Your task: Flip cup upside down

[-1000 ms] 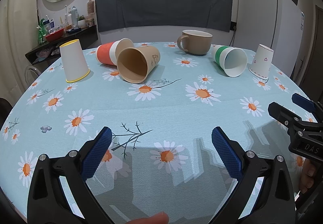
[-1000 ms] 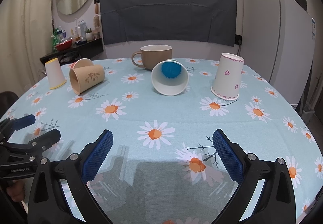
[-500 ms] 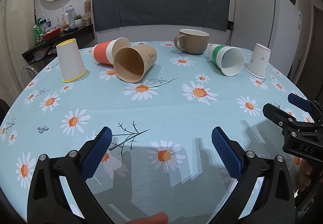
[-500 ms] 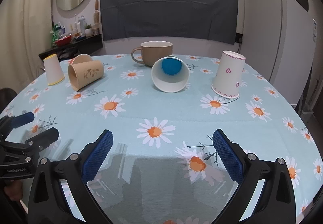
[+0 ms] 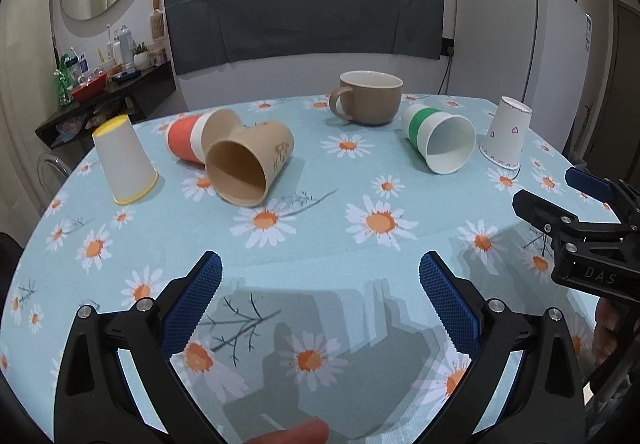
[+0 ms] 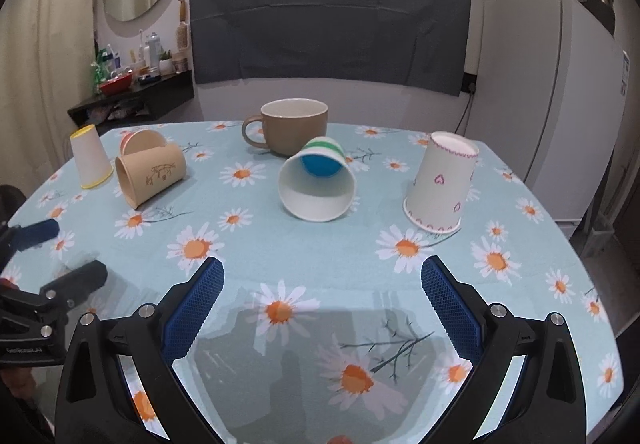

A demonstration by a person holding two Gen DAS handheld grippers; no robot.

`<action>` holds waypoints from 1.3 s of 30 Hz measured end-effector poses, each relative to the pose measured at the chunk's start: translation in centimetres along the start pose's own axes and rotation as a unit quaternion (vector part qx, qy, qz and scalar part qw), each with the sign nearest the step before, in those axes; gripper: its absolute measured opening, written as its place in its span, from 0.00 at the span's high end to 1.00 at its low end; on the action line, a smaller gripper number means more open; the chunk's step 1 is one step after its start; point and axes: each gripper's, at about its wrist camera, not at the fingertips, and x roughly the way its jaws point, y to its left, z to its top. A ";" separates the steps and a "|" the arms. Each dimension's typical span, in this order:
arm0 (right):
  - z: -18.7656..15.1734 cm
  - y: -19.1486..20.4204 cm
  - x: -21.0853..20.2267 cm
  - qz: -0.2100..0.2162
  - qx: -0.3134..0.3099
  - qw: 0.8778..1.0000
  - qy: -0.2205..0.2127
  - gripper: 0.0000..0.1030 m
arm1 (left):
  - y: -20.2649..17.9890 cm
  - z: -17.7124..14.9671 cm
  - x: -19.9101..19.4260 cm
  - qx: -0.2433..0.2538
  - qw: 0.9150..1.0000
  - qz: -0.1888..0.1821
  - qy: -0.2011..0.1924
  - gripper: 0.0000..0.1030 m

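Here, from the left wrist view, the left hand-held gripper (image 5: 320,284) hangs low over a daisy-print tabletop (image 5: 320,244), its fingers spread apart and holding nothing. Ahead, a yellow-rimmed cup (image 5: 124,159) and a heart-print cup (image 5: 506,135) already stand upside down. A tan cup (image 5: 248,167), an orange cup (image 5: 188,137) and a green-banded cup (image 5: 438,141) lie on their sides. A brown mug (image 5: 370,97) stands upright at the back.

From the right wrist view, the right hand-held gripper (image 6: 322,286) is likewise spread apart and empty, aimed at the green-banded cup (image 6: 318,183), which lies well ahead with its mouth toward the camera. Judging by this, no cup is gripped yet, so the flip remains to be done.
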 end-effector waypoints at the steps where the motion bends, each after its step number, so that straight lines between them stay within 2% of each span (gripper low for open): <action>1: 0.6 -0.1 0.1 -0.003 -0.008 1.000 -0.001 0.08 | -0.1 0.6 -0.1 0.005 1.000 0.000 -0.003 0.06; 7: 3.4 -0.4 1.8 -0.031 -0.052 0.998 -0.001 0.08 | -0.2 4.4 0.6 0.014 1.000 0.002 0.008 0.06; 9: 4.1 -0.6 3.1 -0.036 -0.058 0.998 0.008 0.08 | -0.2 5.6 1.2 0.017 1.000 0.010 0.016 0.06; 12: 5.0 -1.2 5.7 -0.035 -0.061 0.997 0.031 0.09 | -0.1 7.1 2.4 0.004 0.999 -0.001 0.031 0.06; 17: 6.1 -1.6 9.0 -0.034 -0.069 0.996 0.056 0.09 | -0.1 8.7 4.9 -0.006 0.998 -0.029 0.052 0.06; 23: 6.6 -1.7 11.2 -0.023 -0.078 0.994 0.068 0.09 | -0.8 9.4 7.3 0.000 0.997 -0.038 0.062 0.06; 24: 6.6 -1.7 11.5 -0.018 -0.079 0.994 0.070 0.12 | -0.9 9.5 7.7 -0.003 0.997 -0.039 0.066 0.06; 26: 6.6 -1.6 12.2 -0.020 -0.084 0.993 0.078 0.31 | -0.9 9.5 8.6 -0.006 0.996 -0.042 0.075 0.06; 29: 6.5 -1.5 12.8 -0.031 -0.094 0.992 0.074 0.41 | -0.9 9.5 9.5 -0.011 0.996 -0.042 0.083 0.06; 31: 6.5 -1.4 13.0 -0.037 -0.097 0.992 0.075 0.58 | -0.9 9.5 9.8 -0.011 0.995 -0.042 0.085 0.06; 33: 6.4 -1.6 13.2 -0.040 -0.098 0.991 0.079 0.72 | -1.0 9.4 9.9 -0.009 0.995 -0.042 0.087 0.06; 34: 6.3 -1.6 13.3 -0.040 -0.099 0.991 0.082 0.76 | -1.0 9.4 9.8 -0.009 0.995 -0.044 0.086 0.06; 36: 6.2 -1.8 13.4 -0.040 -0.096 0.991 0.085 0.93 | -1.0 9.4 9.8 -0.009 0.995 -0.053 0.085 0.06; 39: 6.2 -1.9 13.2 -0.035 -0.095 0.991 0.087 0.95 | -1.0 9.5 9.5 -0.009 0.995 -0.053 0.082 0.06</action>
